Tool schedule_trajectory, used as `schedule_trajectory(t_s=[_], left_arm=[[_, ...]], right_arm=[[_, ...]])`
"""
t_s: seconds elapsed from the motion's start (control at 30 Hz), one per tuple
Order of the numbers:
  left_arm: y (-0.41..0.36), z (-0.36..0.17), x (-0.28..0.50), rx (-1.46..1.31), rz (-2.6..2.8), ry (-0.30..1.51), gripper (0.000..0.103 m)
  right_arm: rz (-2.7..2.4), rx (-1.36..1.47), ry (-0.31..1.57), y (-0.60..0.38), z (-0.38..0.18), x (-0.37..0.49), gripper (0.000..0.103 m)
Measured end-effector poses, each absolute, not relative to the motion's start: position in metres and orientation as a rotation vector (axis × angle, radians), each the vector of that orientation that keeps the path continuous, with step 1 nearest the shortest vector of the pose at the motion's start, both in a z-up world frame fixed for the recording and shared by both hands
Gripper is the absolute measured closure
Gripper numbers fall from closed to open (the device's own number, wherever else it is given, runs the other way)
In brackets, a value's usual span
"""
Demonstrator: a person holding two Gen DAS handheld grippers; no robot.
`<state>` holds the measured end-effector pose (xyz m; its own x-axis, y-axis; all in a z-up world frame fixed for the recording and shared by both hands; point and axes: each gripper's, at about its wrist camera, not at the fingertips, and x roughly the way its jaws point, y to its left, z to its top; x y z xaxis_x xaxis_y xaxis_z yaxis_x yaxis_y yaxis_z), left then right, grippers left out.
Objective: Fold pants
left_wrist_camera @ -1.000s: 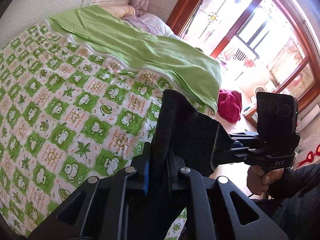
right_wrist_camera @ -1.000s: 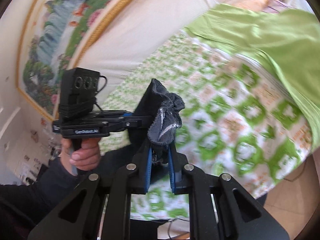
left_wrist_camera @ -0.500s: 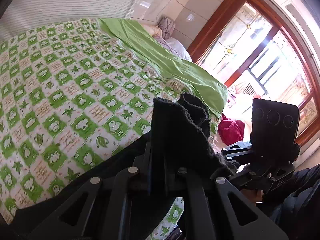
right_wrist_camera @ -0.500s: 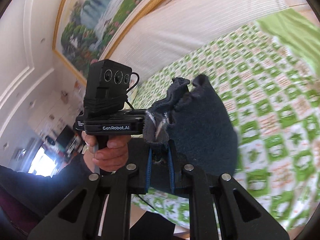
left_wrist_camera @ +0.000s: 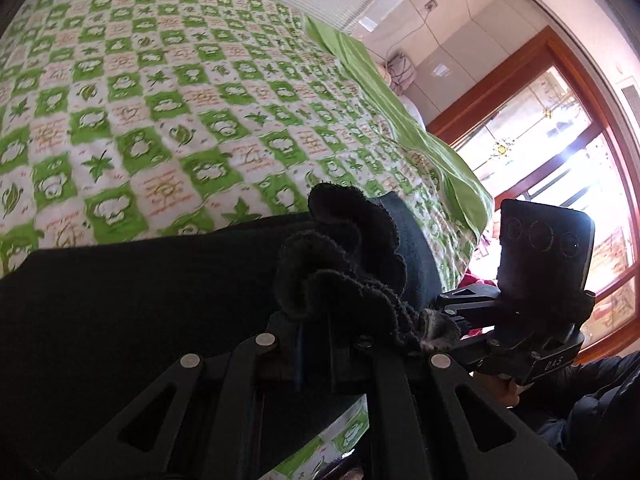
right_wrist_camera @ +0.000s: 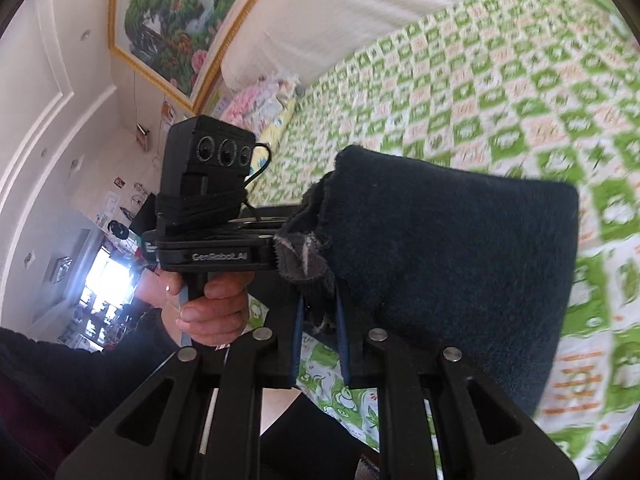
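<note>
Dark navy pants (left_wrist_camera: 120, 304) hang between my two grippers above a bed with a green checked sheet (left_wrist_camera: 160, 100). My left gripper (left_wrist_camera: 316, 328) is shut on a ruffled bunch of the pants' edge, and the cloth spreads left from it, low over the sheet. In the right wrist view my right gripper (right_wrist_camera: 320, 308) is shut on another bunch of the same pants (right_wrist_camera: 440, 260), which drape to its right. The grips sit close together. A hand (right_wrist_camera: 212, 304) holds the left gripper's handle. The fingertips are hidden by fabric.
A plain green blanket (left_wrist_camera: 400, 112) lies along the far side of the bed, with pillows (right_wrist_camera: 260, 92) at its head. A wood-framed window (left_wrist_camera: 580, 160) and a red cloth (left_wrist_camera: 476, 280) are beyond the bed. A painting (right_wrist_camera: 172, 20) hangs above the headboard.
Both grippers swung across the bed and rolled, still gripping the pants. The cloth now drapes wider and lower over the sheet. The two grips have come closer together.
</note>
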<state>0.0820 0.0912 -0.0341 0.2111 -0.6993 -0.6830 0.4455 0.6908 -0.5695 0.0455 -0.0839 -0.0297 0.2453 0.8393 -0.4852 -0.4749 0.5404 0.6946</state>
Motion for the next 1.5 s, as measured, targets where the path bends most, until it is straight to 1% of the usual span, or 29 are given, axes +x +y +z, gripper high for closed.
schedule_trajectory(t_s=[0.23,0.3,0.4,0.47,0.57,0.9,0.93,1.1,1.3,1.33,1.4,1.5], left_arm=[[0.122,-0.046,0.07,-0.354,-0.722,1.092,0.095],[0.128,-0.048,0.068,-0.372,-0.701,1.088,0.092],[0.136,-0.05,0.062,-0.395,-0.676,1.086,0.092],[0.139,-0.051,0.059,-0.404,-0.664,1.081,0.092],[0.144,-0.05,0.052,-0.405,-0.637,1.071,0.092],[0.153,-0.042,0.036,-0.431,-0.59,1.039,0.091],[0.153,-0.041,0.035,-0.43,-0.581,1.035,0.09],[0.161,-0.04,0.028,-0.468,-0.562,1.023,0.076],[0.174,-0.041,0.012,-0.517,-0.51,1.004,0.075],[0.178,-0.041,0.008,-0.526,-0.5,0.999,0.074],[0.188,-0.041,-0.001,-0.561,-0.473,0.983,0.063],[0.202,-0.04,-0.015,-0.593,-0.41,0.959,0.062]], right_arm=[[0.941,0.509,1.041,-0.078,-0.054,0.057,0.084],[0.938,0.497,1.047,-0.077,-0.055,0.057,0.083],[0.945,0.483,1.051,-0.073,-0.055,0.054,0.076],[0.952,0.479,1.049,-0.068,-0.054,0.056,0.067],[0.965,0.469,1.039,-0.064,-0.051,0.054,0.06],[0.958,0.437,1.023,-0.059,-0.041,0.053,0.059],[0.957,0.435,1.02,-0.06,-0.04,0.053,0.058],[0.957,0.421,0.999,-0.06,-0.032,0.051,0.054],[0.971,0.378,0.976,-0.054,-0.023,0.048,0.053],[0.974,0.366,0.97,-0.053,-0.021,0.048,0.053],[0.975,0.353,0.953,-0.05,-0.016,0.048,0.053],[0.988,0.346,0.938,-0.046,-0.011,0.049,0.053]])
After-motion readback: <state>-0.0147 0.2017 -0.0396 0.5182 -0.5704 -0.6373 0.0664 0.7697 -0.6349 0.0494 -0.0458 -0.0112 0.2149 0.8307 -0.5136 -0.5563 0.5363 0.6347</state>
